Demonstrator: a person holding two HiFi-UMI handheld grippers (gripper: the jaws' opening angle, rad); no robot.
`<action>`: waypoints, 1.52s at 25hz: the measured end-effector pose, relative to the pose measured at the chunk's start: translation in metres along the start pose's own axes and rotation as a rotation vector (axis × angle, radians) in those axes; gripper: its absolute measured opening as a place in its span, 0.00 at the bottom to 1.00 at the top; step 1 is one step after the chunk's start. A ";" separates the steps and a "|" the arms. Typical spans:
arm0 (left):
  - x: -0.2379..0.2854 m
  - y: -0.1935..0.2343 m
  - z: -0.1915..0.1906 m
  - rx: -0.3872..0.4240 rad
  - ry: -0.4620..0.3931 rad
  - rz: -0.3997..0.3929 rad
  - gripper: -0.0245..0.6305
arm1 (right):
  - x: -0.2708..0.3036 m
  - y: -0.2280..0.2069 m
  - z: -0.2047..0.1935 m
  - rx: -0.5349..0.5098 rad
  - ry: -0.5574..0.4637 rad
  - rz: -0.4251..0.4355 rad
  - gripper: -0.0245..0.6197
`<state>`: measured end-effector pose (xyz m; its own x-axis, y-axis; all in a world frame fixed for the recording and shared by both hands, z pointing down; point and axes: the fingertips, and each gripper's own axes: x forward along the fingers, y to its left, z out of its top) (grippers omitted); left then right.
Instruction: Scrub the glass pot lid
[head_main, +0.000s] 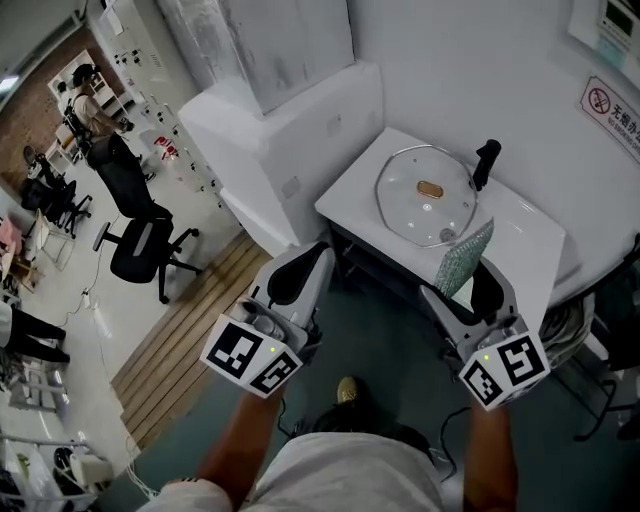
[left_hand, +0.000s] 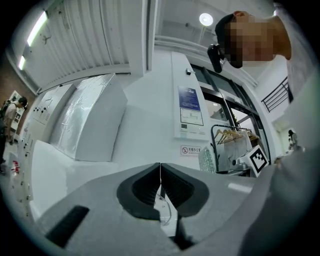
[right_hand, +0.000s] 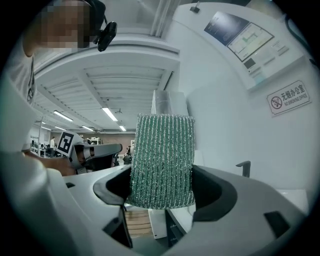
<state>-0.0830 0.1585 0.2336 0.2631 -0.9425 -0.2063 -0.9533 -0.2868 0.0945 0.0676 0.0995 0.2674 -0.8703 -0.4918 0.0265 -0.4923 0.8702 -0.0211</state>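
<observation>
- The glass pot lid (head_main: 410, 205) is seen lying flat in the white sink unit (head_main: 530, 250), on the far side of the scene, with its brown knob (head_main: 430, 188) facing up.
- A black faucet (head_main: 485, 162) is noted at the far right edge of the lid.
- The left gripper (head_main: 297, 272) is held on the near side of the sink, to the left and apart from the lid.
- In the left gripper view, the jaws of the left gripper (left_hand: 160, 187) are seen pressed together with nothing pinched between them.
- The right gripper (head_main: 470, 275) is held at the near right of the sink.
- A green scrub pad (right_hand: 162, 160) is pinched upright between the jaws of the right gripper (right_hand: 161, 187).
- In the head view, the top of the scrub pad (head_main: 463, 258) is seen near the lid's near right rim; contact cannot be told.
- A black office chair (head_main: 140, 245) is noted on the floor far to the left, beside a strip of wooden slats (head_main: 190, 330).
</observation>
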 end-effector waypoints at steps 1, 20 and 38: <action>0.005 0.010 0.000 -0.002 0.001 -0.008 0.06 | 0.010 -0.001 0.000 -0.002 0.005 -0.006 0.58; 0.096 0.102 -0.026 -0.062 0.031 -0.062 0.06 | 0.096 -0.068 -0.001 -0.005 0.049 -0.109 0.58; 0.218 0.150 -0.073 -0.027 0.128 -0.055 0.06 | 0.165 -0.181 -0.023 -0.016 0.129 -0.154 0.58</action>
<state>-0.1581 -0.1027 0.2743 0.3337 -0.9388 -0.0857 -0.9330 -0.3419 0.1126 0.0135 -0.1383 0.2986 -0.7754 -0.6119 0.1560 -0.6183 0.7859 0.0093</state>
